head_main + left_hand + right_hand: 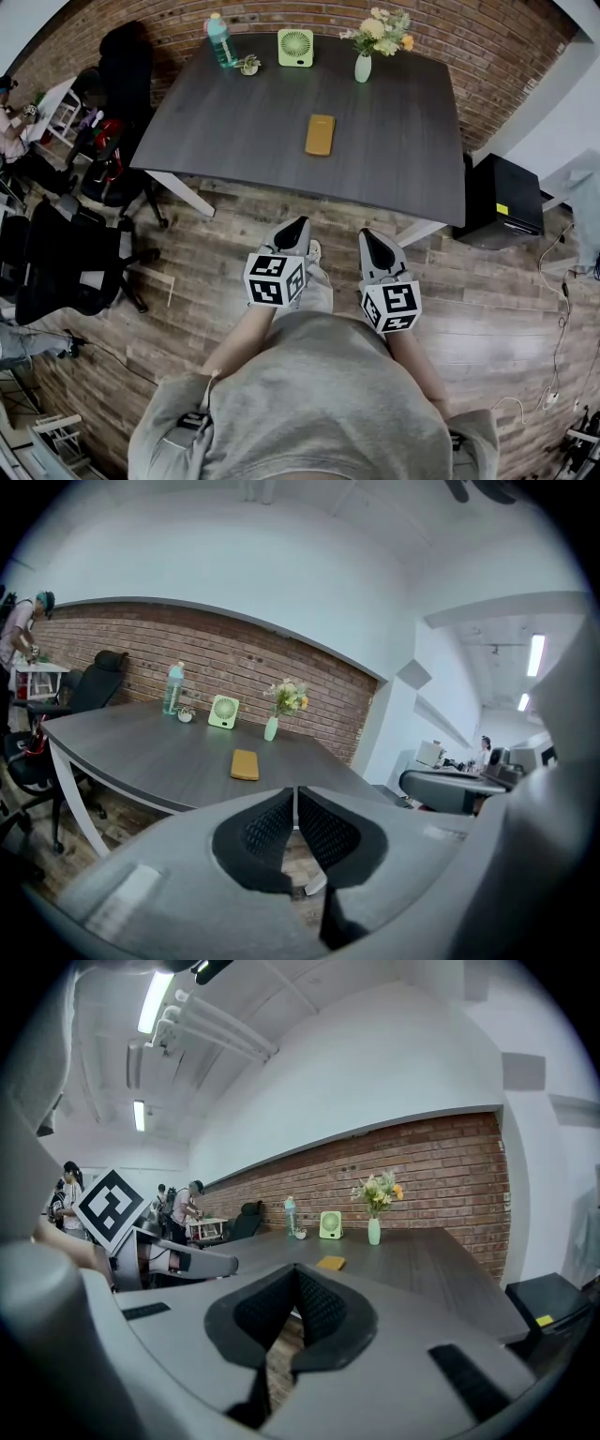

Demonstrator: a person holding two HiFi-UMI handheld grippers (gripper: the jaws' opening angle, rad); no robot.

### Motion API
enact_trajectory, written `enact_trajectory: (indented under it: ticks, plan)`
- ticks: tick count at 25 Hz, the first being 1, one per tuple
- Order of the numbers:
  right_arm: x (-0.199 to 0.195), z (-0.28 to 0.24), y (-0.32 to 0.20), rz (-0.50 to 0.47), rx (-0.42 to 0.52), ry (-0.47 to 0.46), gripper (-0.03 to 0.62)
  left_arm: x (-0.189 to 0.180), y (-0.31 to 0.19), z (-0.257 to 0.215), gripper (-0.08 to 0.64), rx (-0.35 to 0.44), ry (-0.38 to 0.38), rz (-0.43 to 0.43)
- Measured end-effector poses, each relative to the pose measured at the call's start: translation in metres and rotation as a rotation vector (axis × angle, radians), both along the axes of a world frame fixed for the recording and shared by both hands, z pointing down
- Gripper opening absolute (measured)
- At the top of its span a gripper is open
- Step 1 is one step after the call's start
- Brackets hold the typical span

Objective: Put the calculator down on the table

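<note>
Yellow calculator [245,764] flat on dark table [141,752] (fingers [267,831] together, empty)

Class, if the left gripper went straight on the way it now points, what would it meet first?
Probably the near edge of the table, short of the yellow calculator lying on it. Whether the left gripper would hit the edge or skim over the top is unclear.

Even, fairly bright indoor light falls from ceiling strip lamps [155,1002], leaving a faint sheen on the table [234,131] and only soft shadows; all views bend strongly toward dark, vignetted corners, and both gripper views blur close up.
</note>
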State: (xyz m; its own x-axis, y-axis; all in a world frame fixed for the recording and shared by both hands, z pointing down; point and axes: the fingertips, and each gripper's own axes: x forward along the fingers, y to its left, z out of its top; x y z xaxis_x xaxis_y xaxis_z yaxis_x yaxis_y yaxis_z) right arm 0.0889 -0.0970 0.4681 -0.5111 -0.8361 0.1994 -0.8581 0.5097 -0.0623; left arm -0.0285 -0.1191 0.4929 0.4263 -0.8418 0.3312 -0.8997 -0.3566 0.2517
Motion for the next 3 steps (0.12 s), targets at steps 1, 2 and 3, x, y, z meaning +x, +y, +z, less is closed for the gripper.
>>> enact_trajectory:
  ticks: [1,2,3]
  plan:
    - [-0.0001,-0.0002,-0.0003,0.0,0.0,0.001,0.002,-0.0002,-0.0002,0.0,0.029,-0.001,0.0,0.0]
    - [-0.0001,-0.0003,-0.0007,0.001,0.0,0.001,0.002,-0.0005,-0.0003,0.0001,0.029,-0.001,0.0,0.0]
    - [-0.0001,-0.0005,-0.0011,0.001,0.0,0.001,0.002,-0.0008,-0.0005,0.0001,0.029,-0.002,0.0,0.0]
